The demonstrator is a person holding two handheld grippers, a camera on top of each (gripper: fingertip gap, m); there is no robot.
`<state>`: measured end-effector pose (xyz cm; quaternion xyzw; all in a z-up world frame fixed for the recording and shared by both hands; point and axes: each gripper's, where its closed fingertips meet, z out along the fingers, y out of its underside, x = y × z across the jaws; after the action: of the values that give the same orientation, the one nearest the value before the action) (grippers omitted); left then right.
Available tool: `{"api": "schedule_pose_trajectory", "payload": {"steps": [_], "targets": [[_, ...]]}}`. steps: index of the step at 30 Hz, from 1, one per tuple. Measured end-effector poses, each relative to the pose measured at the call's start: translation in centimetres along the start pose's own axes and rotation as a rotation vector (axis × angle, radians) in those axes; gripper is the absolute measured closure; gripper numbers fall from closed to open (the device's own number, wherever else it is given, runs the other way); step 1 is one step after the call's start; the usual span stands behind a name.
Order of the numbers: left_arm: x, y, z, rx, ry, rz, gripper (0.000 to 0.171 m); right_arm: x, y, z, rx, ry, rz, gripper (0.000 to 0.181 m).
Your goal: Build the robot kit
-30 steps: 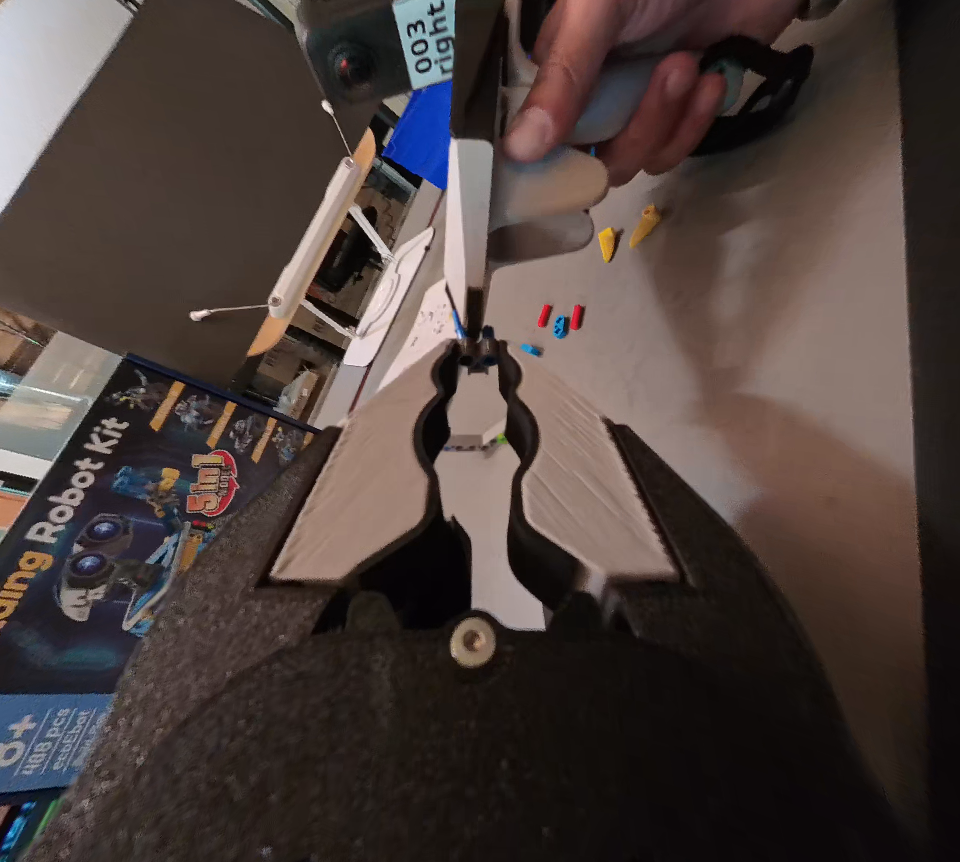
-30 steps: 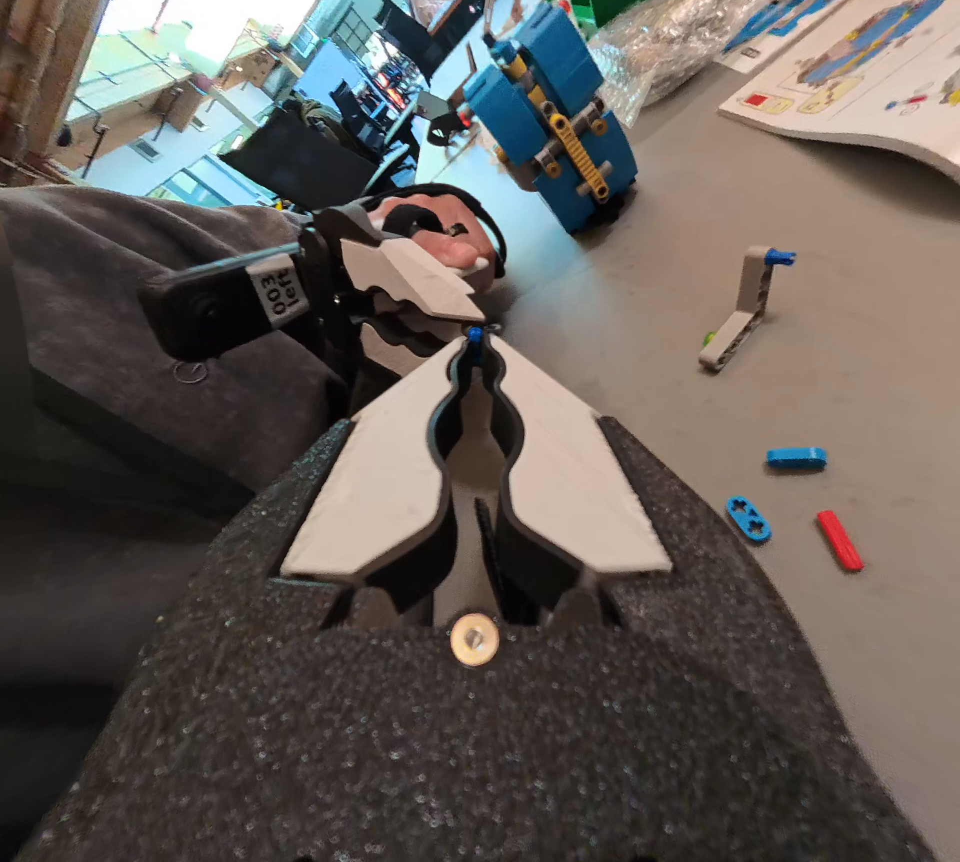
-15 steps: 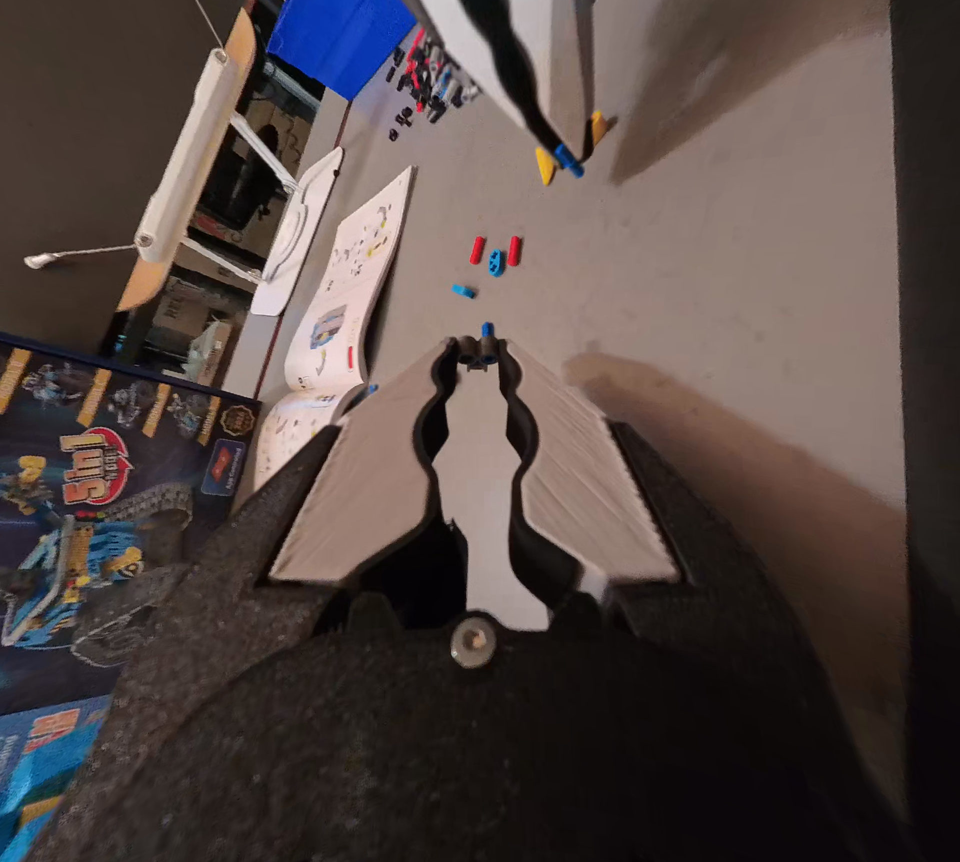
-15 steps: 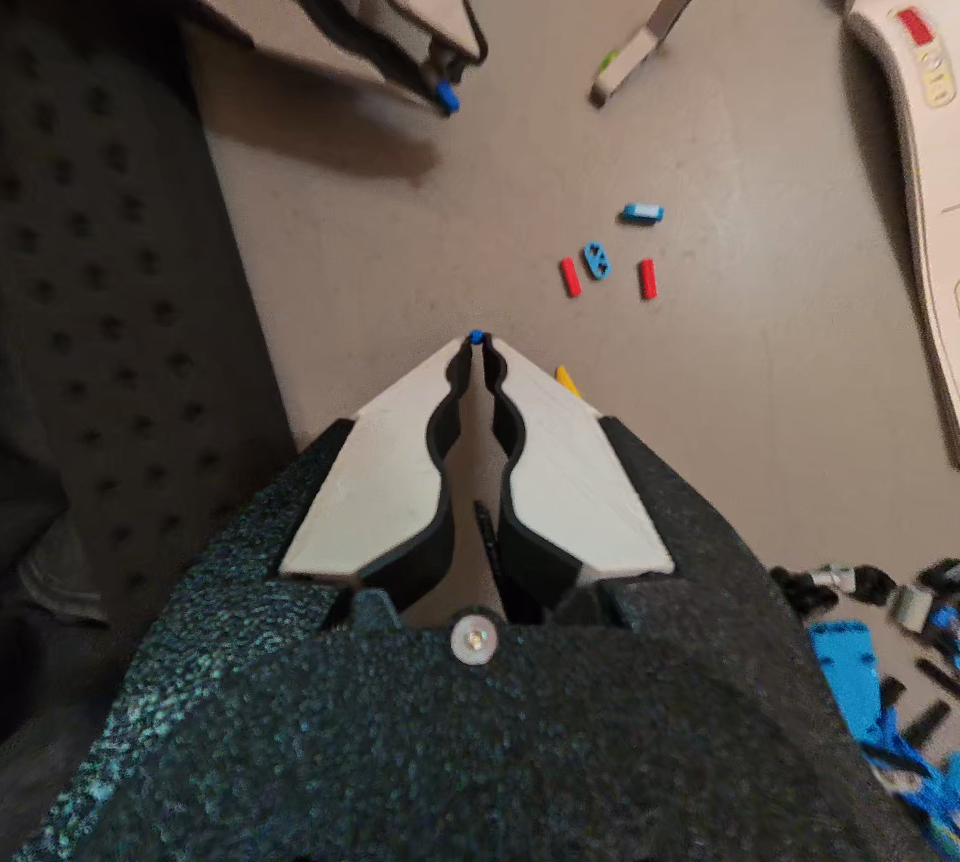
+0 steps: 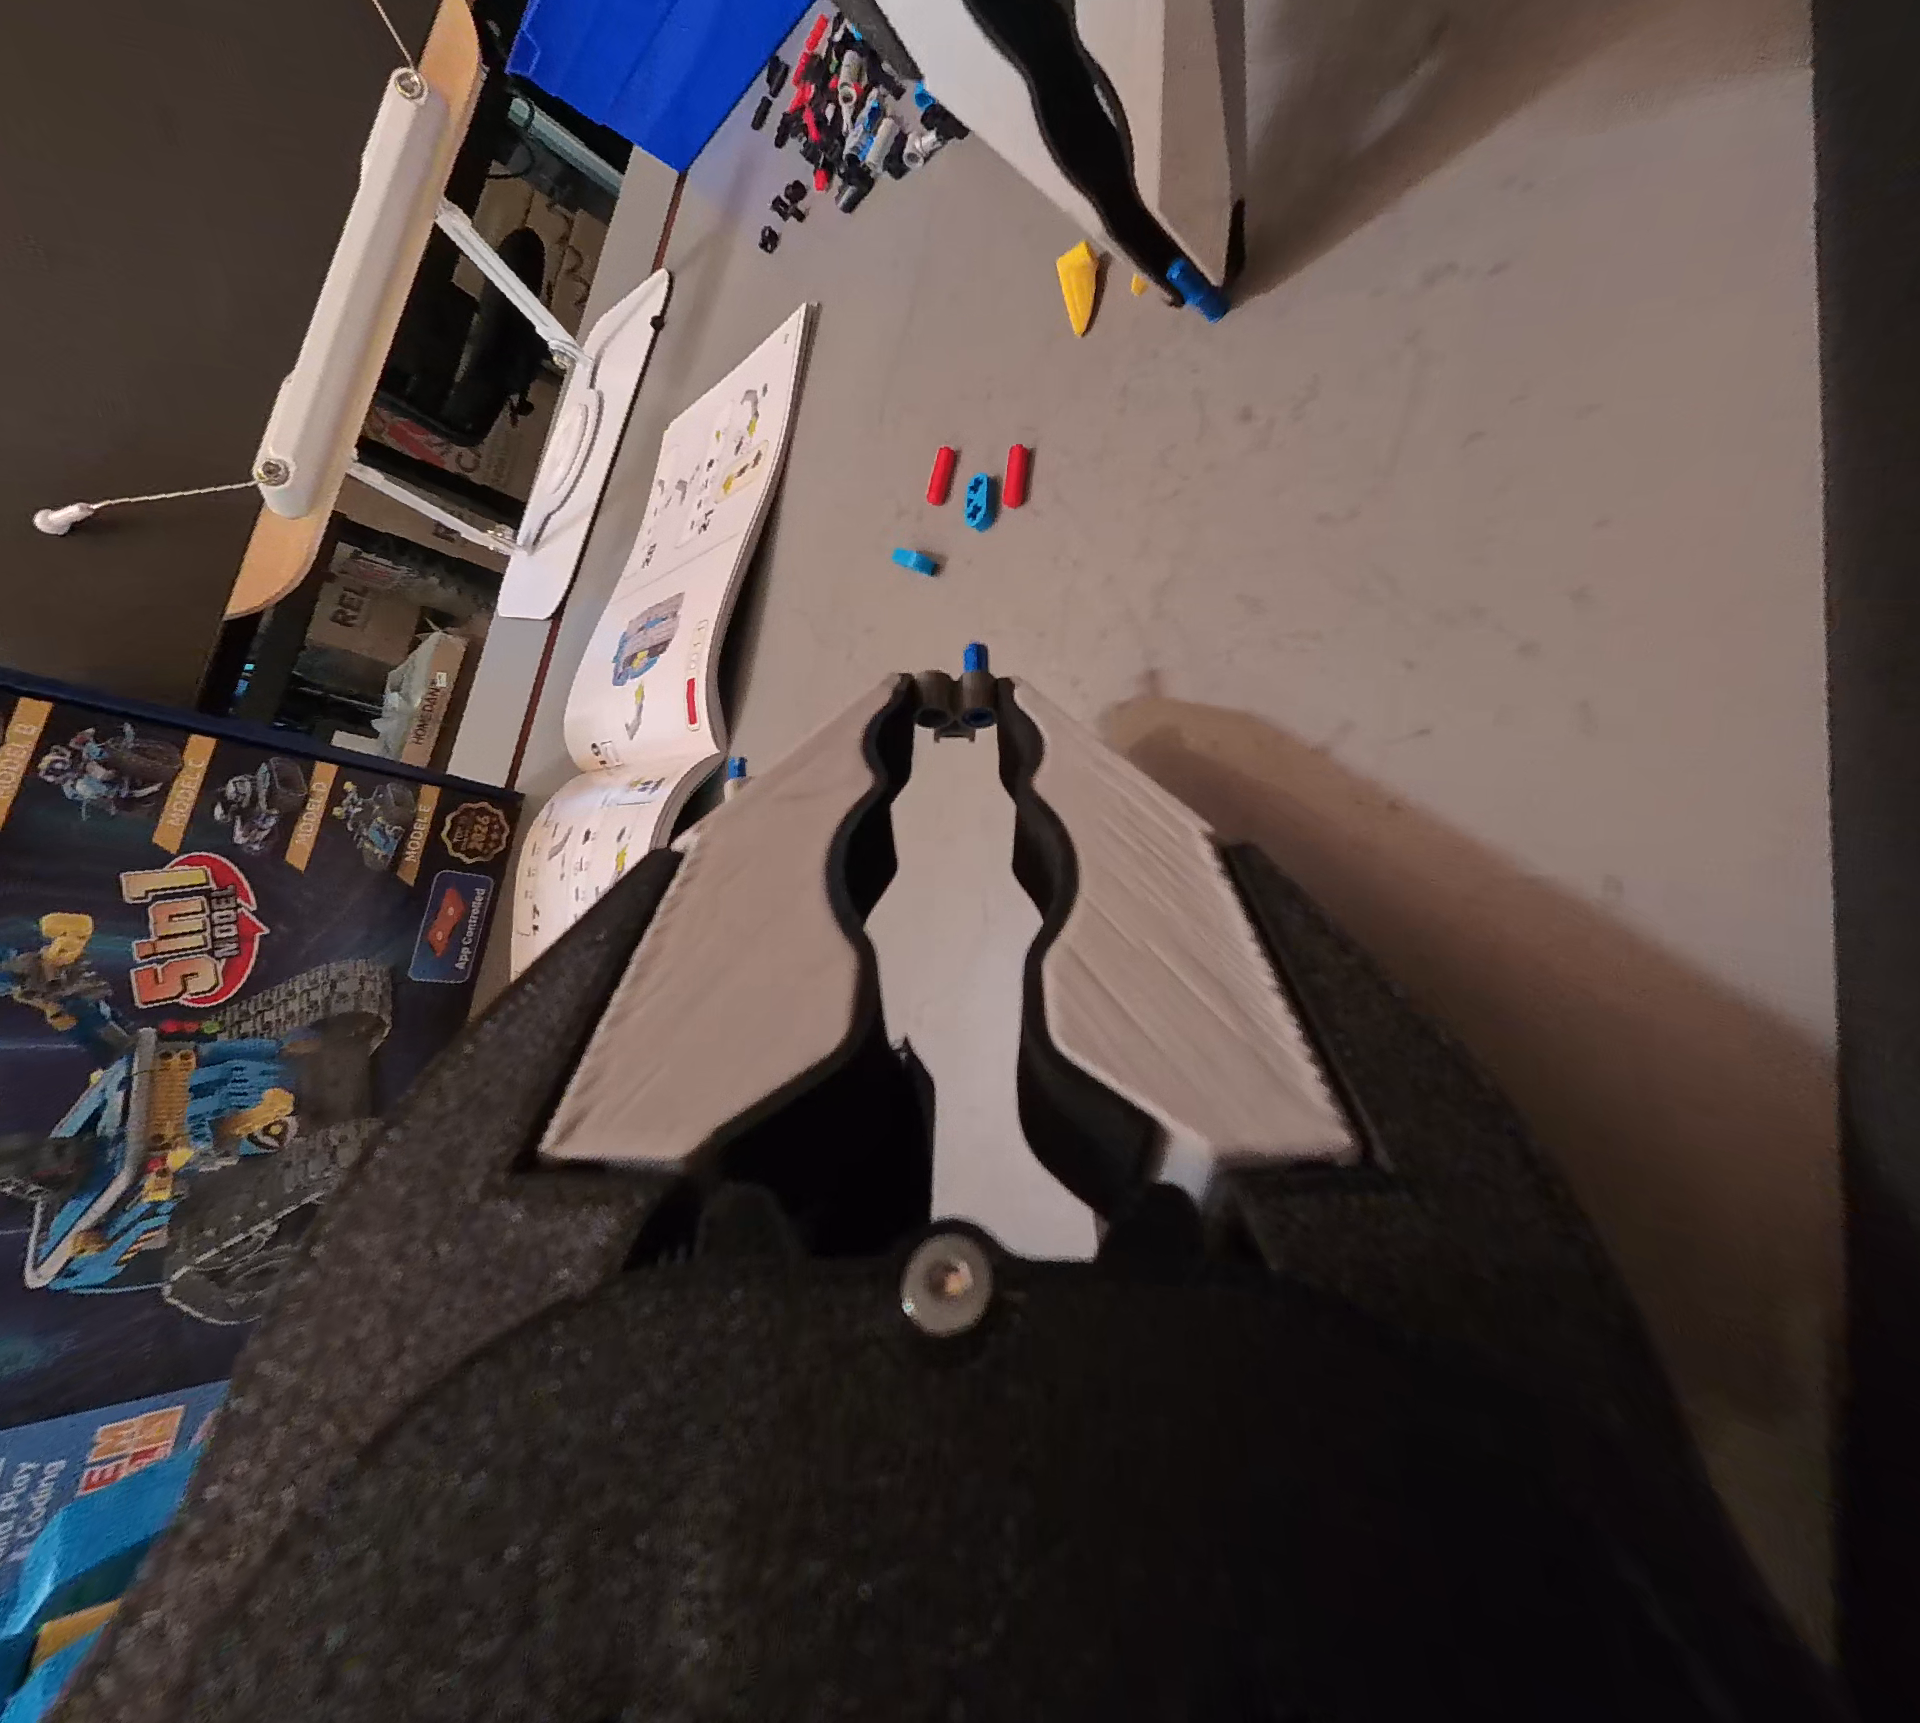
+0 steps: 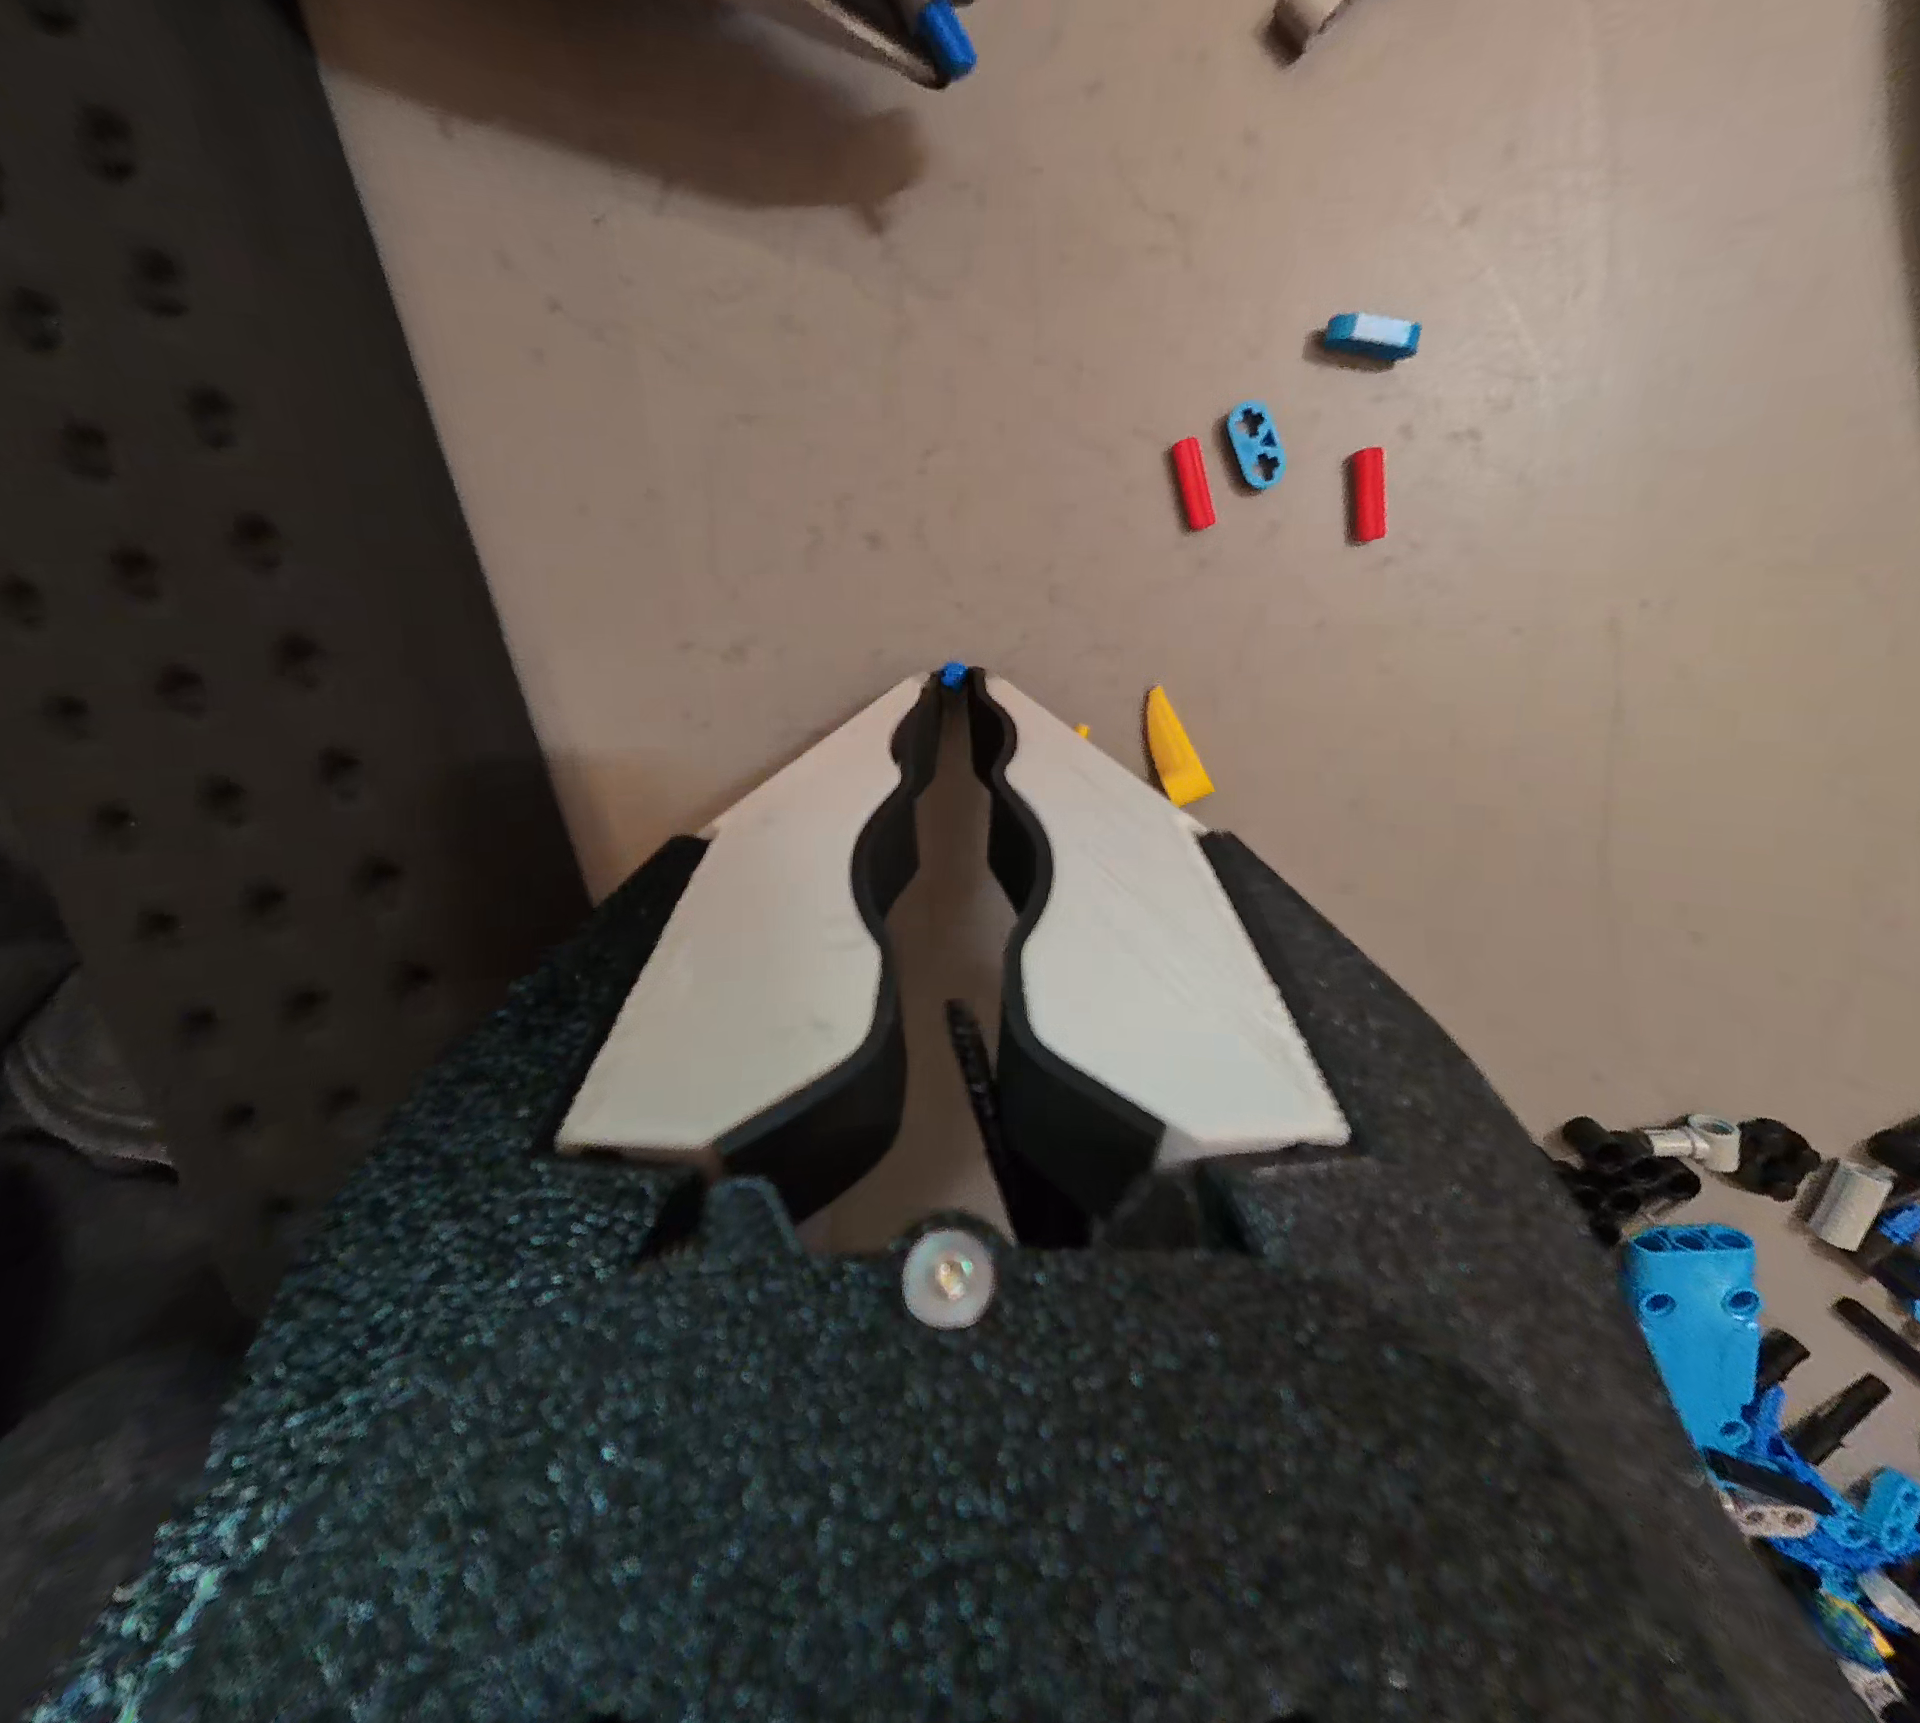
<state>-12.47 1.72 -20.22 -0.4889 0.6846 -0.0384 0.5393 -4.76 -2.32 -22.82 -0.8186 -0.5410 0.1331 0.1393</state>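
Right wrist view: two red pins [image 6: 1193, 484]

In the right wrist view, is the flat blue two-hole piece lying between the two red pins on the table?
Yes: the flat blue two-hole piece lies on the table between the two red pins.

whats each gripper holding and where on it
Left gripper: small grey connector with blue pins, pinched across its sides. Right gripper: blue pin, by its shaft.

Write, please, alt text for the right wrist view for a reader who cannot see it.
The right gripper pinches a small blue pin in its fingers above a grey table. Ahead lie two red pins, blue pieces and a yellow wedge; the left gripper holds a grey connector with a blue pin.
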Motion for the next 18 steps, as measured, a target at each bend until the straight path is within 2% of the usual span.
{"api": "schedule_pose_trajectory", "payload": {"steps": [18], "targets": [[0.14, -0.05, 0.04, -0.002, -0.003, 0.013, 0.156, 0.03, 0.05, 0.05, -0.024, 0.020, -0.013, 0.173]]}}
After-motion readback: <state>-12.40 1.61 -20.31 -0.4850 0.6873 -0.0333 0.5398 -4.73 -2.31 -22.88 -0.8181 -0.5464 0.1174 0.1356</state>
